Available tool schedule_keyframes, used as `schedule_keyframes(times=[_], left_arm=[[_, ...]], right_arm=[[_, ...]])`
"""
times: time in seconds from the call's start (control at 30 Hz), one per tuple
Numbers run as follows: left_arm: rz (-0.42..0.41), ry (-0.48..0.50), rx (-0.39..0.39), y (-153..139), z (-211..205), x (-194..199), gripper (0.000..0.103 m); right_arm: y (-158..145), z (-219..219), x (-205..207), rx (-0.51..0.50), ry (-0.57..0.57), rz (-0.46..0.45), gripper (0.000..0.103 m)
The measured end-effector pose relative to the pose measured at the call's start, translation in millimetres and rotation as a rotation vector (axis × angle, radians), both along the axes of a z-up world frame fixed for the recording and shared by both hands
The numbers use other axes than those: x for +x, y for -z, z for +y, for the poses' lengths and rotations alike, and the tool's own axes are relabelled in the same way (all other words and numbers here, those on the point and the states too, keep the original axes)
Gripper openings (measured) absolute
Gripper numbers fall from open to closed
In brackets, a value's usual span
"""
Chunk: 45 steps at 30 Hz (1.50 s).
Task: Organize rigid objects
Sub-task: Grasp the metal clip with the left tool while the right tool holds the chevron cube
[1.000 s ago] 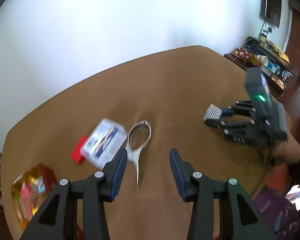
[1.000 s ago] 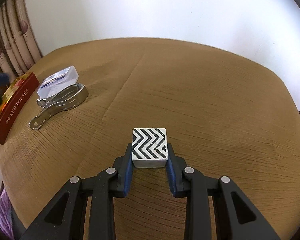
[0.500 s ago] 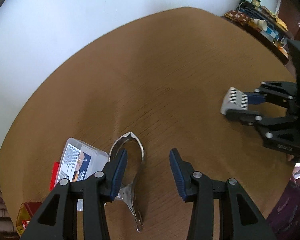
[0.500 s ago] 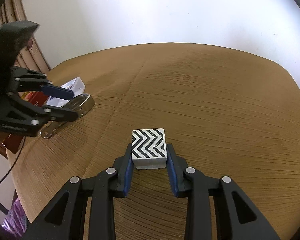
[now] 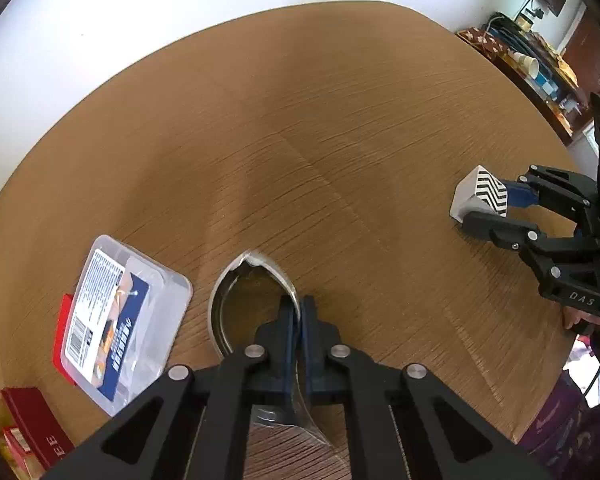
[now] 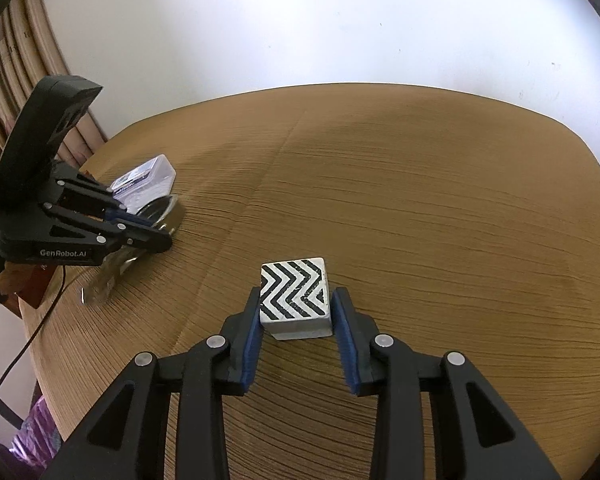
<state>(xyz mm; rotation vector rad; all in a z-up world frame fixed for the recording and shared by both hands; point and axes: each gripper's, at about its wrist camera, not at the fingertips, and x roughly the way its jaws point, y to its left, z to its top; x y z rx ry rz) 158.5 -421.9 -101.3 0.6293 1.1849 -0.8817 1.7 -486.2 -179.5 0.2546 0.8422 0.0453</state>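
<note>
Two grippers work one round brown table (image 5: 340,120). Leftmost, near the rim, a red box (image 5: 36,424), then a clear plastic case (image 5: 120,316). Left gripper (image 5: 298,316) is pinched shut on the metal tongs (image 5: 236,280). Bare tabletop spans the middle. Right gripper (image 6: 296,312), jaws slightly parted, brackets the chevron block (image 6: 294,294) resting near the front edge.

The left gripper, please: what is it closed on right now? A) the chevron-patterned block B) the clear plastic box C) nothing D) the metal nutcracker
D: the left gripper has its fingers pinched on one arm of the metal nutcracker, beside the clear plastic box.
</note>
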Motion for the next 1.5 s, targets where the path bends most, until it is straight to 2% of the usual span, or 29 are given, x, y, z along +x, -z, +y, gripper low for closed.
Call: schedule_keyframes(times=[0.37,0.63,0.93,1.2,1.5], left_arm=[[0.013,-0.142,-0.147,-34.4,44.0,-59.3,0.003],[-0.049,-0.267,-0.114,-50.0,82.9,-100.7,0.003],[-0.116,-0.320,-0.097,-64.4,111.3,-135.6,0.003],[-0.200,-0.402,-0.102,-83.0,148.4,-143.4,0.003],[-0.288,-0.523,-0.107,-104.6,208.0,-137.9,0.003]], right_arm=[[0.9,2.3,2.8,-0.009,0.000,0.008,0.033],[2.6,12.2,11.7,-0.049,0.001,0.018,0.033],[2.3,17.9,14.4,-0.100,0.000,0.030,0.034],[2.3,26.2,14.9,-0.157,0.003,0.039,0.034],[1.9,30.1,14.9,-0.184,0.005,0.043,0.033]])
